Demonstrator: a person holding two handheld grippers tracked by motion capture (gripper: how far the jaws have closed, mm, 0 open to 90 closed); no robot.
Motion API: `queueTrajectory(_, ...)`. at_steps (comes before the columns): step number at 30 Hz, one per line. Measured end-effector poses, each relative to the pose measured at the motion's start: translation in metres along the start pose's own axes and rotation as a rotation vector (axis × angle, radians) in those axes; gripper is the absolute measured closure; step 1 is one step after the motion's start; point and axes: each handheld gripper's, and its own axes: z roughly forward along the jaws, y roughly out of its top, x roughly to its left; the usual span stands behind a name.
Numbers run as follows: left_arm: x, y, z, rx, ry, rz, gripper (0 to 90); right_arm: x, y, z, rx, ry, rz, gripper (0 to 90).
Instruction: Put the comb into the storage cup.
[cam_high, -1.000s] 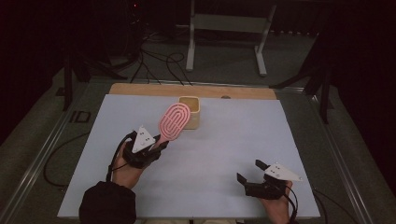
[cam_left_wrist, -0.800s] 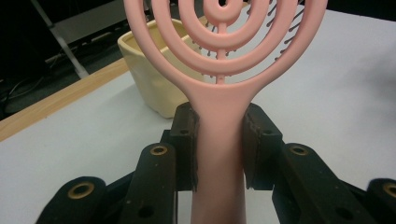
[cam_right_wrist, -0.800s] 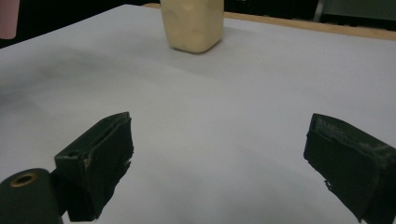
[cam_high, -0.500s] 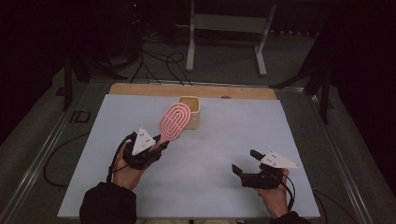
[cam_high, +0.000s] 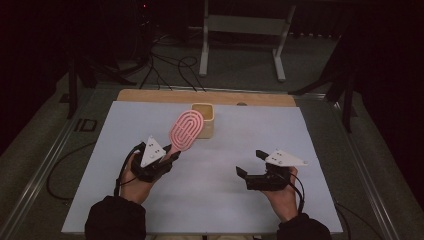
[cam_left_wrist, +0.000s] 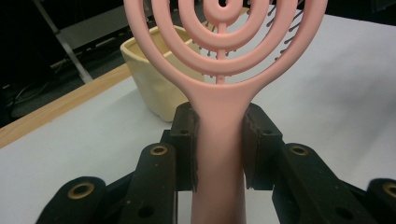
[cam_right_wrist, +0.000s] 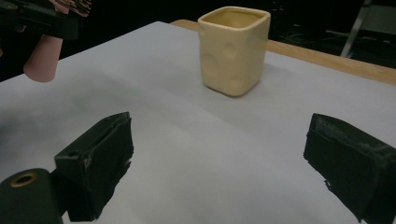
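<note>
Left gripper (cam_high: 167, 157) clamps the pink brush (cam_high: 187, 130) by its handle, head raised just beside the cup (cam_high: 205, 119). Right gripper (cam_high: 248, 165) hangs open and empty. Swinging the wide brush head carelessly could knock the light cup over.

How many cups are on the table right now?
1. A cream square cup stands upright near the table's far edge, just beyond the head of the pink hairbrush held in the left gripper. Nothing suggests another hidden.
</note>
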Motion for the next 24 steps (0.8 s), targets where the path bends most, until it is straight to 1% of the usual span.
queueTrajectory(4,0.001,0.0,0.0,0.0,0.003,-0.001,70.1,0.004,0.01,0.006,-0.008,0.023,-0.002,7.9)
queueTrajectory(8,0.001,-0.001,0.001,-0.001,0.004,-0.004,70.1,0.005,0.017,0.009,-0.016,0.032,0.002,7.9)
queueTrajectory(11,0.0,-0.001,0.001,-0.002,0.003,-0.004,70.2,0.007,0.025,0.012,-0.017,0.038,-0.01,7.9)
queueTrajectory(12,0.0,-0.001,0.001,-0.002,0.002,-0.005,70.2,0.007,0.025,0.012,-0.017,0.038,-0.01,7.9)
queueTrajectory(15,-0.001,-0.002,0.002,-0.004,0.01,0.004,70.2,0.01,0.035,0.014,-0.025,0.049,-0.017,7.9)
queueTrajectory(17,-0.002,-0.002,0.002,0.0,0.023,0.011,70.2,0.011,0.037,0.015,-0.026,0.048,-0.022,7.9)
queueTrajectory(21,-0.001,-0.003,0.004,0.002,0.02,0.009,70.1,0.013,0.044,0.019,-0.021,0.047,-0.032,7.9)
queueTrajectory(24,-0.001,-0.004,0.004,0.002,0.021,0.006,70.2,0.016,0.049,0.023,-0.006,0.048,-0.035,7.8)
